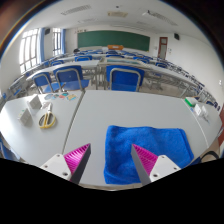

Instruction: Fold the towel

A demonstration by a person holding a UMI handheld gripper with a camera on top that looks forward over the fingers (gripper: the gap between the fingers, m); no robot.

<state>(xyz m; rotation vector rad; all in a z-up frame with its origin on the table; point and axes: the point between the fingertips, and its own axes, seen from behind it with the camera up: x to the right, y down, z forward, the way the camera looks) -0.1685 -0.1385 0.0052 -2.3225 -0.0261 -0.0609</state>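
Gripper spread wide, holding nothing, above near edge of blue towel. Risk: pinching both table and cloth, dragging towel unfolded.

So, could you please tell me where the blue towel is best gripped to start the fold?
Probably the blue towel at its near edge, close to a corner, coming in low from the tool's side. It lies flat on the white table, just ahead of the open fingers, so only a thin edge can be pinched.
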